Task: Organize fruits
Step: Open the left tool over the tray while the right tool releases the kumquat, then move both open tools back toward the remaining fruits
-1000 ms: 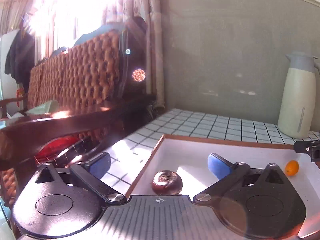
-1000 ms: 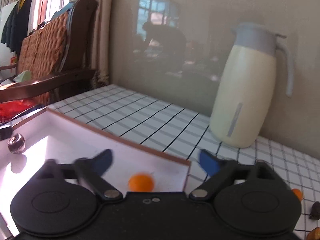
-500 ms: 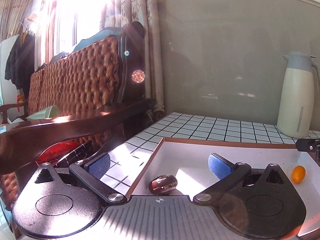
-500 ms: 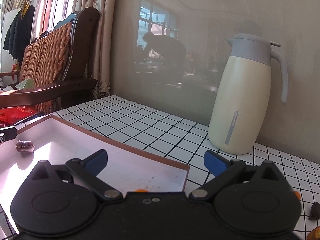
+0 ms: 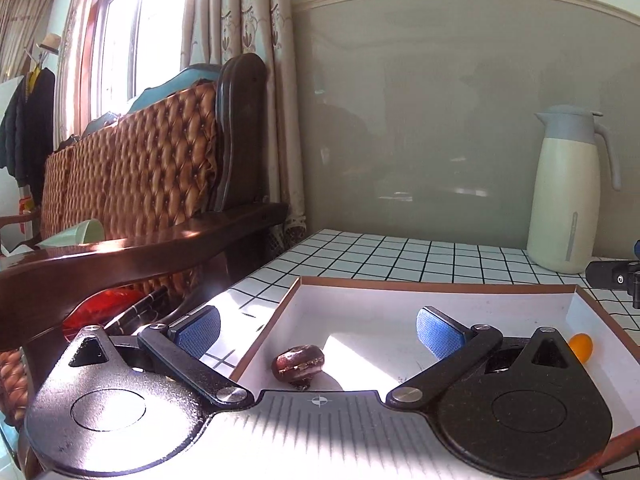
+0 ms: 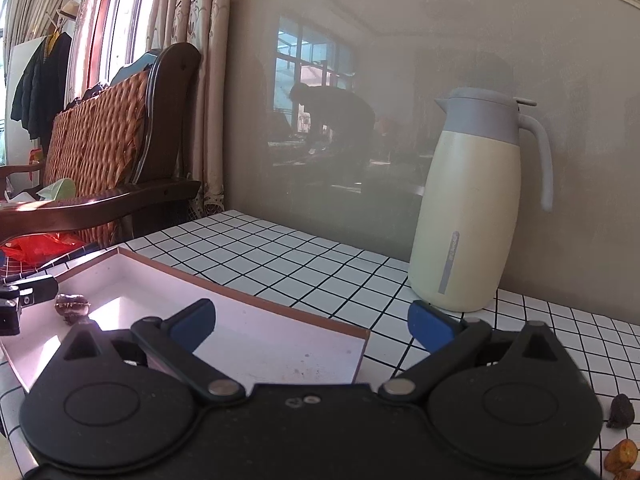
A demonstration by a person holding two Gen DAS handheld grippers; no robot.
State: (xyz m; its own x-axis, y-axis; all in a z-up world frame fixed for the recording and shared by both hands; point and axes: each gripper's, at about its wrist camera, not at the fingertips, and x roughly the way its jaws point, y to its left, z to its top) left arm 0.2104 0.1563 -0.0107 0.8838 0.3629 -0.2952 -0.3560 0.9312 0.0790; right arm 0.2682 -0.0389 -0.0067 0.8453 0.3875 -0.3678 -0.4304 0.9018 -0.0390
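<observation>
A white tray with a brown rim [image 5: 440, 282] [image 6: 280, 307] lies on the tiled table. A dark wrinkled fruit [image 5: 298, 362] [image 6: 72, 306] lies in its left part, just ahead of my open, empty left gripper [image 5: 318, 326]. A small orange fruit [image 5: 581, 346] lies at the tray's right end. My right gripper [image 6: 312, 322] is open and empty above the tray's right end; the orange fruit is hidden under it. Dark [image 6: 620, 410] and orange dried fruits [image 6: 620, 454] lie on the table at the right.
A cream thermos jug [image 5: 564, 196] [image 6: 476, 204] stands at the back right against the wall. A wooden sofa with a tufted back [image 5: 132, 184] stands left of the table. The right gripper's finger [image 5: 612, 274] shows at the left wrist view's right edge.
Both grippers have drawn back and up from the tray. The dark fruit has rolled and settled on the tray. The orange fruit has slipped out of sight under the right gripper.
</observation>
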